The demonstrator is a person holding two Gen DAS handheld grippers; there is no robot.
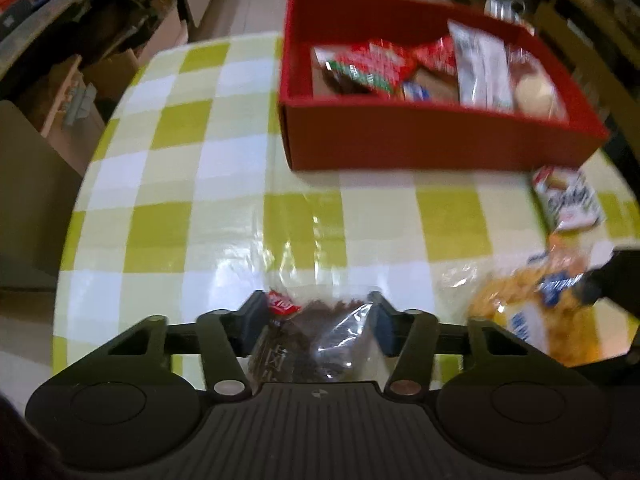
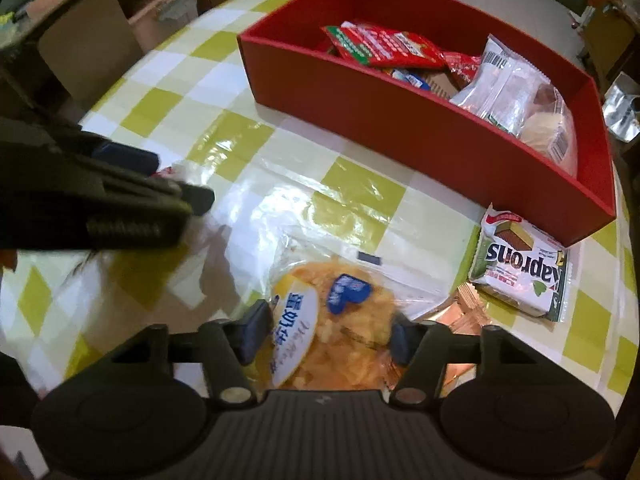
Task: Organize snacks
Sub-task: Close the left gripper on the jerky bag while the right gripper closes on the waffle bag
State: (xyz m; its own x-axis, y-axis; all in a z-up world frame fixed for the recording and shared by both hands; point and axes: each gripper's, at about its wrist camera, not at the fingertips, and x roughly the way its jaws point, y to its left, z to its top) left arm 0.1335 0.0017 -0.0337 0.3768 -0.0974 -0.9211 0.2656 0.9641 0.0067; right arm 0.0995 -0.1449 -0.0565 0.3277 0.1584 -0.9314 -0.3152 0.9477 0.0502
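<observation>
My left gripper [image 1: 318, 320] has its fingers on both sides of a clear bag of dark brown snack [image 1: 312, 340] with a red label, on the checked table. My right gripper [image 2: 328, 330] straddles a clear bag of yellow pastry [image 2: 332, 320] with a blue and white label; whether it grips is unclear. That bag also shows in the left wrist view [image 1: 528, 312]. A red box [image 1: 420, 136] holding several snack packs stands further back; it also shows in the right wrist view [image 2: 400, 120]. The left gripper appears at the left of the right wrist view [image 2: 192, 200].
A white and green Kaprons wafer pack [image 2: 520, 272] lies in front of the red box, and shows in the left wrist view [image 1: 568, 200]. An orange wrapper [image 2: 468, 312] lies beside the pastry bag. Chairs and cartons stand beyond the table's rounded left edge [image 1: 80, 200].
</observation>
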